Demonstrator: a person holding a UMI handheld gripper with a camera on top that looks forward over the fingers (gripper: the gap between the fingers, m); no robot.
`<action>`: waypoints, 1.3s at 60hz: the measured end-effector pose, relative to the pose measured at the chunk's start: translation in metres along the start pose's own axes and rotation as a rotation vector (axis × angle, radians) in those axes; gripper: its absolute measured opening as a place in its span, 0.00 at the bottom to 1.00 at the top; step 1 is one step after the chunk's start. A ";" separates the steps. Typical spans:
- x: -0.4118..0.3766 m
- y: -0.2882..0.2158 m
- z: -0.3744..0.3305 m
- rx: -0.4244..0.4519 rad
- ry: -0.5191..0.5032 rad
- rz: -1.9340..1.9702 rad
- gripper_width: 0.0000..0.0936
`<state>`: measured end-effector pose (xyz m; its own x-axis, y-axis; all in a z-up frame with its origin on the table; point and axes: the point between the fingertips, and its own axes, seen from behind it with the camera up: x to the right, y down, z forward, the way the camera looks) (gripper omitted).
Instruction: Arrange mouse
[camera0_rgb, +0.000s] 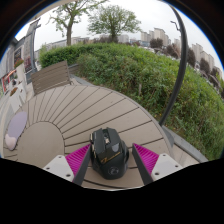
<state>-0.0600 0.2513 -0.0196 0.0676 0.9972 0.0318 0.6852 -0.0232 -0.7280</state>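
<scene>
Black computer mouse (109, 152), glossy dark shell with angular side panels (gaming style), lying flat on its base on the pale wooden deck (80, 115), lengthwise along the boards, near the deck's curved edge by the hedge, no cable visible

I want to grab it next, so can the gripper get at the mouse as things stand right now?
Probably yes. The black mouse lies on the wooden table between the open gripper fingers, with a gap at either side and nothing blocking it.
</scene>
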 end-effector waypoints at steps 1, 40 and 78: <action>0.001 0.000 0.000 0.001 -0.001 -0.004 0.87; -0.077 -0.119 -0.091 0.033 -0.070 -0.003 0.61; -0.460 -0.032 -0.009 -0.006 -0.127 -0.053 0.63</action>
<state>-0.1067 -0.2074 -0.0045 -0.0604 0.9980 -0.0171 0.6898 0.0293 -0.7234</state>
